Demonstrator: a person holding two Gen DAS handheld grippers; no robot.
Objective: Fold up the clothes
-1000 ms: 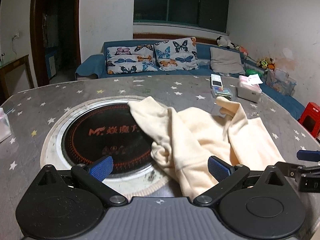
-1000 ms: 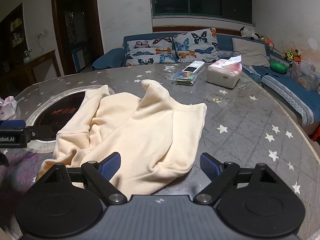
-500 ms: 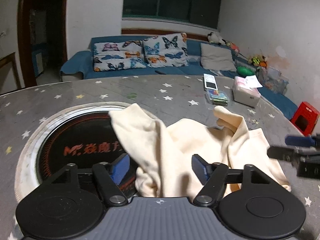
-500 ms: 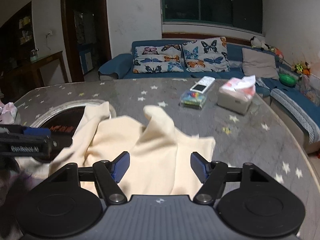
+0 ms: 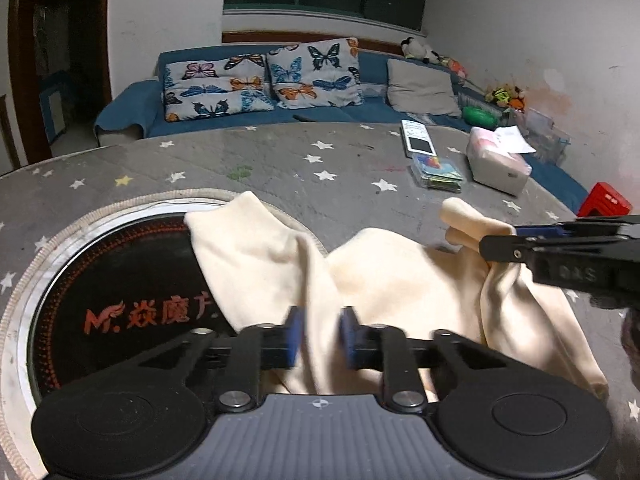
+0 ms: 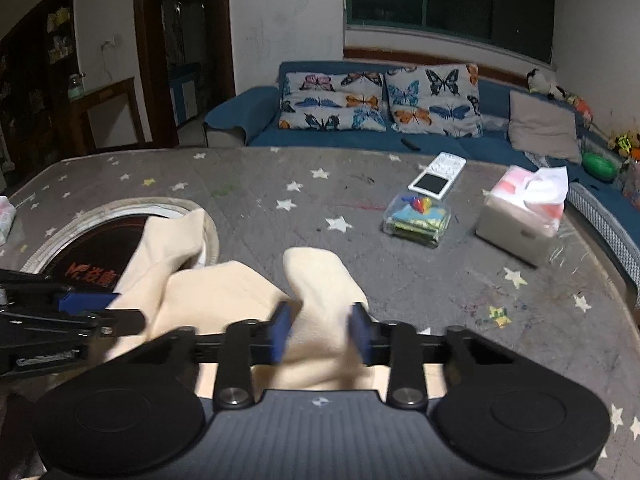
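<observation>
A cream garment [image 5: 400, 276] lies crumpled on the grey star-patterned table [image 5: 280, 160], partly over the black round hotplate [image 5: 120, 280]. My left gripper [image 5: 320, 336] has its jaws narrowed around a fold of the garment near its left side. My right gripper [image 6: 320, 332] has its jaws narrowed around a raised fold of the same garment [image 6: 320, 280]. The right gripper's fingers also show in the left wrist view [image 5: 560, 248] at the right, and the left gripper's fingers show in the right wrist view [image 6: 60, 320] at the left.
A tissue box [image 6: 524, 216], a clear plastic box [image 6: 418, 220] and a remote [image 6: 438, 174] sit at the table's far right. A blue sofa [image 6: 360, 136] with butterfly pillows stands behind. A red stool [image 5: 604, 200] is beyond the right edge.
Both grippers moved forward onto the garment and their jaws narrowed from wide open to close around folds of cloth. The raised fold now sits between the right jaws.
</observation>
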